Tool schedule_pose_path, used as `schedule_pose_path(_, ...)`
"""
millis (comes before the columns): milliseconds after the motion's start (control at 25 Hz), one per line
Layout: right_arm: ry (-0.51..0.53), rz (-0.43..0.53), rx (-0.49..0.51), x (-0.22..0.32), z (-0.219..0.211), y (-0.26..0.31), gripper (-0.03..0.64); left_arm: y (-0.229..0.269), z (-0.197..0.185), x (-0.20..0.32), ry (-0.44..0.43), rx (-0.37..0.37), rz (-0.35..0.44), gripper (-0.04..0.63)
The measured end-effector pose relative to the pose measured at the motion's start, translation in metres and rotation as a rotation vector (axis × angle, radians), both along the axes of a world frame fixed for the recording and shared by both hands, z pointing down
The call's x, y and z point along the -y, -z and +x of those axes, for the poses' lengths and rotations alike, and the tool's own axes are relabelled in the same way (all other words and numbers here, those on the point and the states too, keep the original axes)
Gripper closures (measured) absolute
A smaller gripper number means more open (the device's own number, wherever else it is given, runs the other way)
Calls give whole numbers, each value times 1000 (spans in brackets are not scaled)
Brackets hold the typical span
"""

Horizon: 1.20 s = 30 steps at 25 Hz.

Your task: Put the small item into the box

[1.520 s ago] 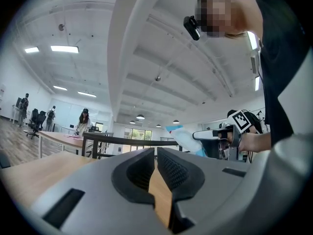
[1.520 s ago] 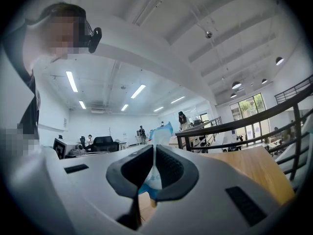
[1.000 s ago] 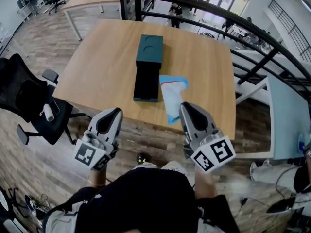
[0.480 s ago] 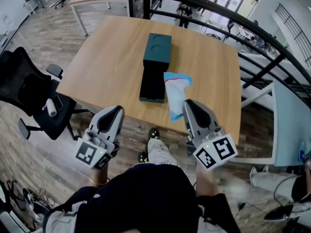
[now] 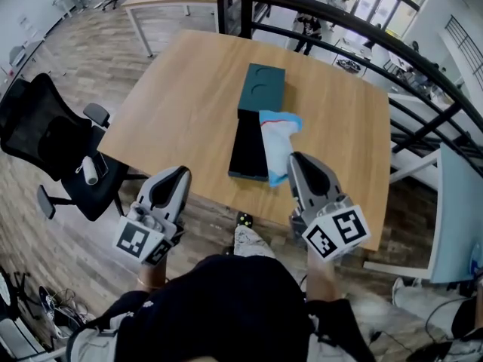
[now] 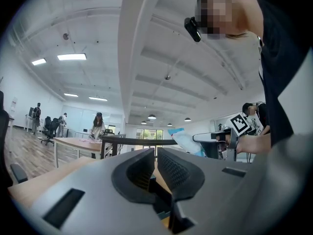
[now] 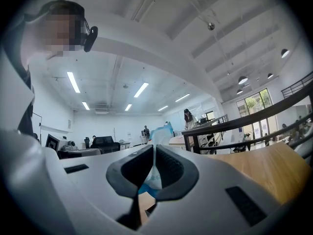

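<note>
A dark teal box (image 5: 261,89) lies on the wooden table (image 5: 181,104), with its black inner tray (image 5: 250,149) slid out toward me. A blue and white pouch (image 5: 278,142) rests against the tray's right side. My left gripper (image 5: 175,173) and right gripper (image 5: 300,161) hang side by side in front of my body, short of the table's near edge. Both are shut with nothing between the jaws. In the right gripper view the right gripper (image 7: 154,148) points at the pouch (image 7: 161,131) farther off. The left gripper (image 6: 155,153) points along the tabletop, with the pouch (image 6: 188,141) off to its right.
A black office chair (image 5: 45,145) stands left of the table. A dark metal railing (image 5: 362,36) runs behind the table and down its right side. Another pale table (image 5: 460,202) sits at far right. My feet are on the wood floor below the table's edge.
The table, box and pouch have shifted right and slightly nearer in the head view. Both grippers stay shut and in the same place before my body.
</note>
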State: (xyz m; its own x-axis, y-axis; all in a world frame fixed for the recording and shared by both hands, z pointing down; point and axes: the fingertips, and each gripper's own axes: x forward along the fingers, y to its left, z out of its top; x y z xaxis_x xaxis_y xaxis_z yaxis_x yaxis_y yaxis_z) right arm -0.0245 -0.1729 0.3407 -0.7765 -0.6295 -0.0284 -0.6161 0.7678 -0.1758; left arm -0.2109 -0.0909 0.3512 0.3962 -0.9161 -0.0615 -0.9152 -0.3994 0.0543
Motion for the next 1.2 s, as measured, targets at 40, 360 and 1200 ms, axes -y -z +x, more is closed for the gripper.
schedule_pose_path(40, 1, -4, 1, 7, -1, -2, 586, -1, 0, 7, -4, 4, -3, 571)
schedule_pose_path(360, -6, -28, -18, 58, -12, -15, 586, -3, -9, 54, -11, 12, -9, 571)
schedule_pose_path(1200, -19, -114, -65, 121, -5, -62, 586, -18, 9, 138, -64, 23, -45, 571)
